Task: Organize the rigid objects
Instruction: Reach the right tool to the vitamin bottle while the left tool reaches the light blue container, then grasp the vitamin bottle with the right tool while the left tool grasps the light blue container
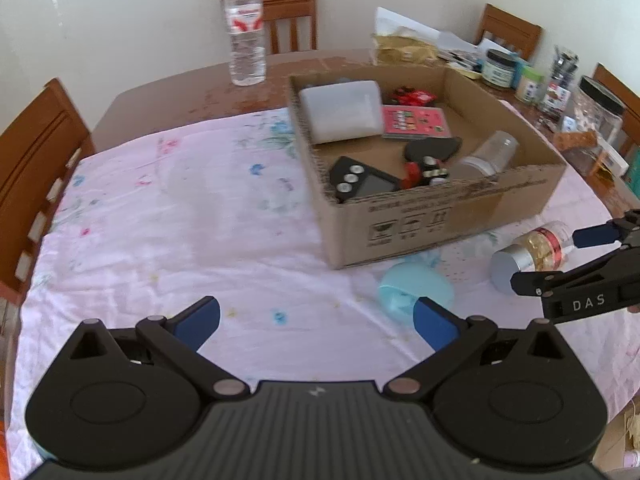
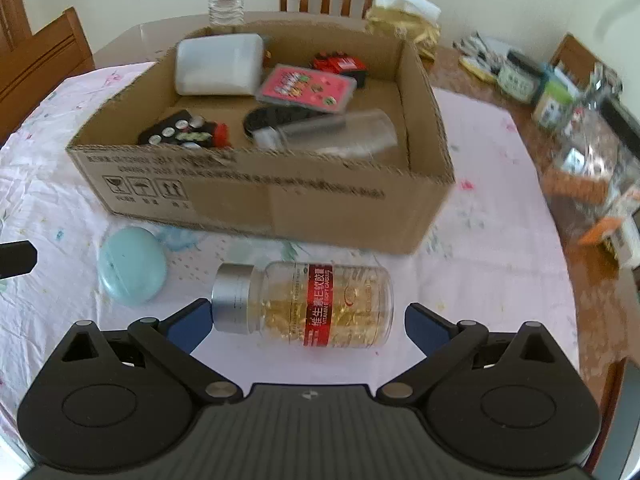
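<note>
Spread wide and empty, right tongs flanking capsule bottle lying before cardboard box, left tongs likewise agape near blue case.

The surface is a brown wooden top, its near part covered by a pale pink flowered cloth. On the cloth stands an open cardboard box. Just in front of the box lie a round light-blue case and, beside it, a clear capsule bottle with a silver cap and a red label, on its side. On the bare wood behind the cloth a clear water bottle stands upright, near the box's far corner. Along the bare wood to the right stand several jars and a large clear container with a dark lid, next to a gold packet and loose papers.
</note>
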Demonstrator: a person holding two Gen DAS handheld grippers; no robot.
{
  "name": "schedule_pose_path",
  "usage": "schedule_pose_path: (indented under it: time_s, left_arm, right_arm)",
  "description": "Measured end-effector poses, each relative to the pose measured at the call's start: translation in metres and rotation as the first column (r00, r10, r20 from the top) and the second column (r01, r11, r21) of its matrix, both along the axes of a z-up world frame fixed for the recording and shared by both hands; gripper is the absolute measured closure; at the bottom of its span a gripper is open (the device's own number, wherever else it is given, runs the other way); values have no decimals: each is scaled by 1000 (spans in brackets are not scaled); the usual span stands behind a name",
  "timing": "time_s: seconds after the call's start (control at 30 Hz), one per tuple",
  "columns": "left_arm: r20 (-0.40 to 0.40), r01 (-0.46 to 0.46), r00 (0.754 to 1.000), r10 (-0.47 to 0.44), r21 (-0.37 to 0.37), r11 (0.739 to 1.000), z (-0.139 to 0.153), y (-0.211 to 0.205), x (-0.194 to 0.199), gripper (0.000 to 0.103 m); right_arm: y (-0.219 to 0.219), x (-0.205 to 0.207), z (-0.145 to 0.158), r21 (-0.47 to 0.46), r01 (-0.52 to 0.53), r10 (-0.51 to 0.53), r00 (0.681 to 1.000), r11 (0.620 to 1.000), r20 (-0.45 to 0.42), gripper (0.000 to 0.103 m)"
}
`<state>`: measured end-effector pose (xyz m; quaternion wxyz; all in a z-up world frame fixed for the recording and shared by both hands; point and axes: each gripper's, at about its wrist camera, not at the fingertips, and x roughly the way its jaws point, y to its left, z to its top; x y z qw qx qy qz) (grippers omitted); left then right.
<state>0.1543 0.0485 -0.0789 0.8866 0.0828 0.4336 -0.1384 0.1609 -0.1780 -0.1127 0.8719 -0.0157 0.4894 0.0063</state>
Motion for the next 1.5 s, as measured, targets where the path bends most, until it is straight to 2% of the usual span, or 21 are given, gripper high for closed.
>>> schedule_pose_path:
  time_s: [0.2,0.37,0.67,0.9,1.0,1.27,1.37,1.43,1.5]
  left_arm:
    - [-39,58,998,-58,16,998,-17,-23,6,1]
    - [-78,49,996,-49,5,999,-28,-35,14,1]
    - [-96,-58,994,54,-48,997,-44,-53,35,1]
    - [-98,-118,988,117,-9,993,-55,-59,36,1]
    - [-116,-139,983,142,36,990,-59,-54,28,0]
    - [-105,-187,976,188,18,982,-58,-38,19,1]
    - [-82,-149,985,150,28,988,-58,-45,19,3]
    - [-73,-112,991,114,27,993,-56,-50,23,8]
    - [-76,-98,992,99,12,995,-55,-53,26,20]
  right_arm:
    - [-14,-1,-16,19,-1,1,1000,1000,-11,0]
    - [-19,0,-22,20,-14,14,1000,1000,-21,0]
    - [-21,2,-28,17,-83,83,996,996,-22,0]
    - [-23,4,-28,15,-154,154,988,988,-20,0]
    - [-24,5,-28,15,-184,185,983,983,-20,0]
    - [-27,3,-30,15,-226,226,974,974,11,0]
    - [-27,1,-29,16,-231,231,973,973,12,0]
    - [-27,2,-29,16,-235,234,972,972,13,0]
    - [-27,2,-30,16,-236,236,972,972,17,0]
